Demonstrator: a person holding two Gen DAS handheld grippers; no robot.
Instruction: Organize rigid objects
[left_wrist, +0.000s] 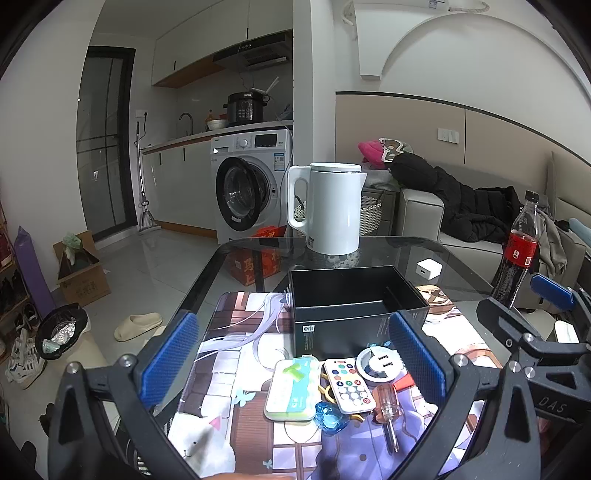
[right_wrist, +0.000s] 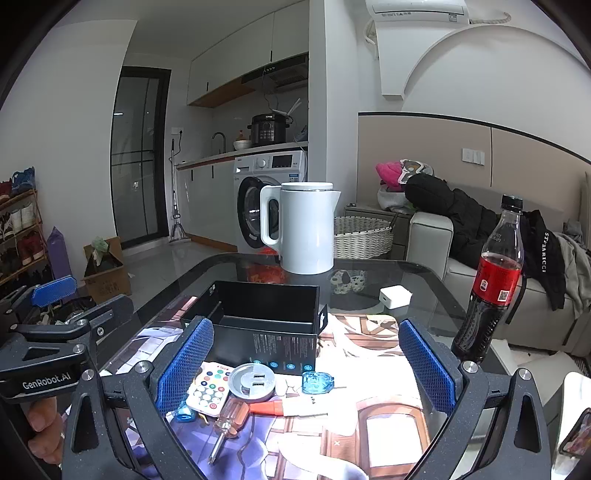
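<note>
Both the left gripper (left_wrist: 291, 354) and the right gripper (right_wrist: 304, 363) hover wide apart, holding nothing. The small items, including the remote (left_wrist: 346, 384), screwdriver (left_wrist: 386, 410) and green case (left_wrist: 293, 387), lie loose on the desk (left_wrist: 454, 266), just before the empty black box (left_wrist: 354, 291). Judged: collection not yet begun. The next move calls for closing on one item and lifting it over the box wall.

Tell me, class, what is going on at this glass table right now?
A person holds two grippers, both open and empty, above a patterned mat. The left gripper and right gripper hover over a cluster of small items: a remote, a screwdriver and a green-and-white case. Behind them sits an open, empty black box. Nothing has been picked up yet.
</note>
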